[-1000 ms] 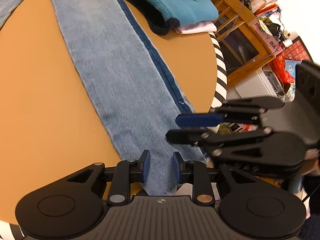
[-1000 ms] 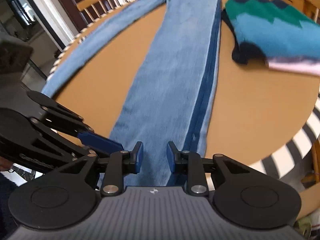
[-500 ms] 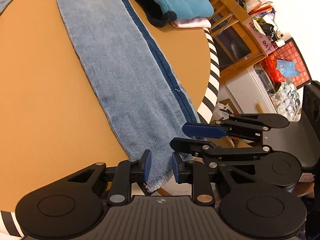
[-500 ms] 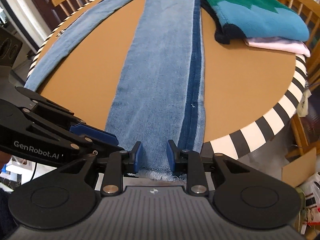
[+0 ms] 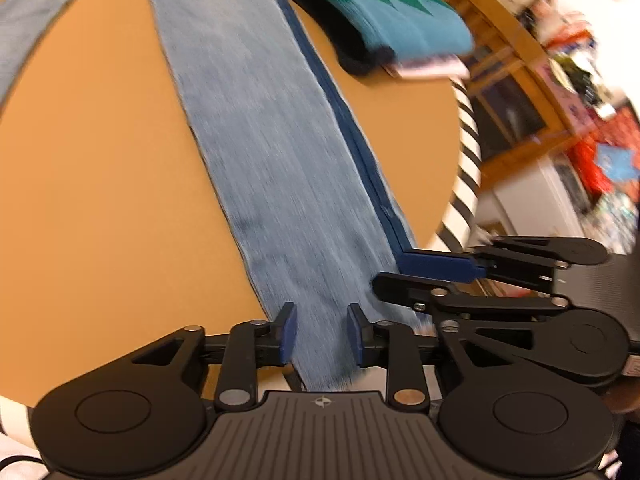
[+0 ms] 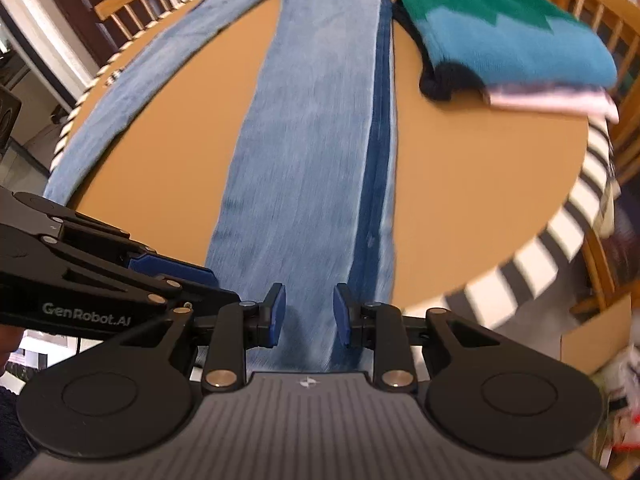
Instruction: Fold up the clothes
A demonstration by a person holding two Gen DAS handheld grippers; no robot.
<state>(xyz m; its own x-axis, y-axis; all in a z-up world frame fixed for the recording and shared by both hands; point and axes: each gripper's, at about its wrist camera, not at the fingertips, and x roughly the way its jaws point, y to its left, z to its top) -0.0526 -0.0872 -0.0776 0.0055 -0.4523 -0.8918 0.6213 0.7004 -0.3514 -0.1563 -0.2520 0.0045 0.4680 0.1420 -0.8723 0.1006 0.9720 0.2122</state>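
Observation:
Light blue jeans (image 5: 272,152) lie flat on the round orange table (image 5: 100,200), one leg running toward me with a dark blue side seam. The other leg (image 6: 132,92) angles off to the left. My left gripper (image 5: 320,334) is open, its jaws either side of the leg's hem at the table's near edge. My right gripper (image 6: 307,316) is open too, over the same hem beside the seam. Each gripper shows in the other's view: the right one (image 5: 432,272), the left one (image 6: 172,276). Neither holds cloth.
A folded green, teal and navy sweater (image 6: 508,36) lies on a pink garment (image 6: 552,102) at the table's far right. The table rim is black-and-white striped (image 6: 560,240). Wooden chairs (image 6: 152,8) stand around it. Cluttered shelves (image 5: 560,80) are beyond.
Both grippers have moved forward over the hem after having pulled back toward the table edge. The jaws have stayed open. The jeans have not visibly moved.

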